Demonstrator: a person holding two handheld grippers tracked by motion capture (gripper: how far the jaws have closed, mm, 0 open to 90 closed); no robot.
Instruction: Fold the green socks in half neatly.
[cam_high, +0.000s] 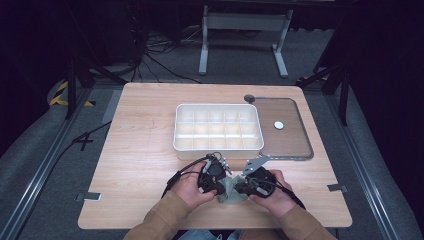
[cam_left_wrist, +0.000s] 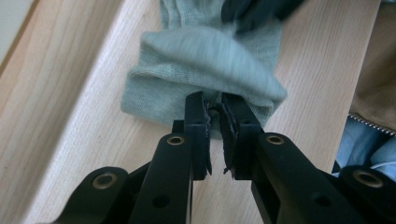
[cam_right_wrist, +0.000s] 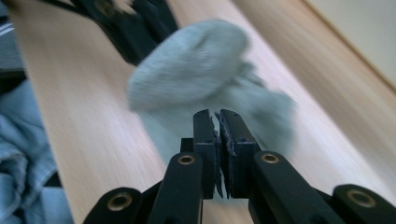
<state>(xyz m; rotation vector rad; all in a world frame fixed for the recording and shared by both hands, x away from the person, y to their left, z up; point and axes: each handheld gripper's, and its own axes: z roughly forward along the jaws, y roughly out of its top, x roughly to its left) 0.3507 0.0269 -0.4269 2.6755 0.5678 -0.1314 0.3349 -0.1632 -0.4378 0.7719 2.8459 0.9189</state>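
Note:
A grey-green sock (cam_high: 231, 190) lies bunched on the wooden table near its front edge, between the person's two hands. My left gripper (cam_high: 222, 188) holds the sock's left side; in the left gripper view the jaws (cam_left_wrist: 214, 106) pinch a folded edge of the sock (cam_left_wrist: 201, 60). My right gripper (cam_high: 243, 189) is at the sock's right side. In the right gripper view its jaws (cam_right_wrist: 215, 116) stand shut with the blurred sock (cam_right_wrist: 196, 65) bunched around their tips. The other gripper shows dark beyond the sock in each gripper view.
A white tray with several empty compartments (cam_high: 218, 148) stands in the middle of the table, just beyond the hands. To its right lies a brownish flat lid (cam_high: 292, 142) with a small white disc (cam_high: 278, 125) on it. The table's front edge is close behind the hands.

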